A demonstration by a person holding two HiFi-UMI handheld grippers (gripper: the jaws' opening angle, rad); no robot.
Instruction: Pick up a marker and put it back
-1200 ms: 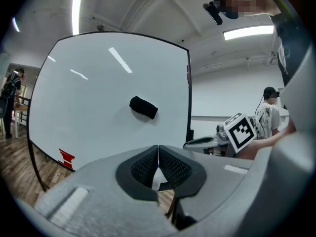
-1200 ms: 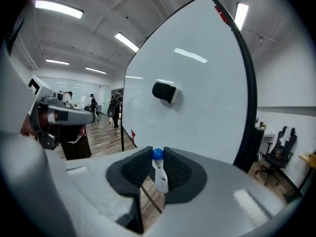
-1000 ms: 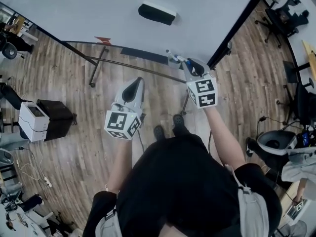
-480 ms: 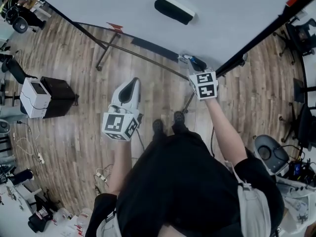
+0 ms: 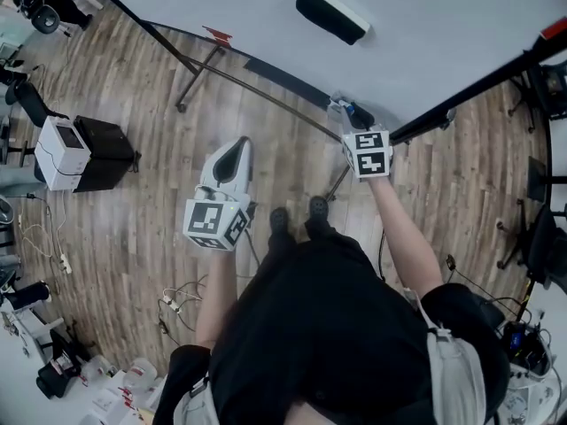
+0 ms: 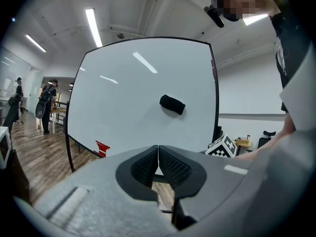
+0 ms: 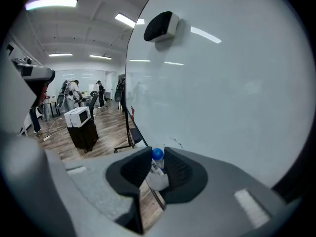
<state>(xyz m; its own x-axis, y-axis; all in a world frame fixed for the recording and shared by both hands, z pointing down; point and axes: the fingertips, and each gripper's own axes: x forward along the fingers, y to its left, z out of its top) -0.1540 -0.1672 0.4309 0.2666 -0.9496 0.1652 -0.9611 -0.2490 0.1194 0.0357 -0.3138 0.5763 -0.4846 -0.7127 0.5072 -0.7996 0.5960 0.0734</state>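
A white marker with a blue cap (image 7: 157, 154) sits between the pads of my right gripper (image 7: 158, 163), cap pointing away, close to the whiteboard (image 7: 232, 93). The jaws have just been opening a little, and the marker still fills the gap and touches both pads. In the head view my right gripper (image 5: 347, 113) holds the marker (image 5: 349, 108) at the whiteboard's (image 5: 416, 25) lower edge, by the dark tray rail (image 5: 282, 73). Lower left, over the wood floor, my left gripper (image 5: 236, 147) is shut with nothing in it; its pads (image 6: 148, 164) meet.
A black eraser (image 5: 330, 16) sticks to the board above the right gripper. The board's stand legs (image 5: 197, 76) reach out over the floor. A white printer on a black cabinet (image 5: 64, 145) stands left, with cables (image 5: 175, 305) on the floor nearby. The person's feet (image 5: 297, 220) are between the grippers.
My right gripper has sunk with the marker toward the board's lower edge. The left gripper has drifted slightly. The head view has swung, so the board now fills more of the top right.
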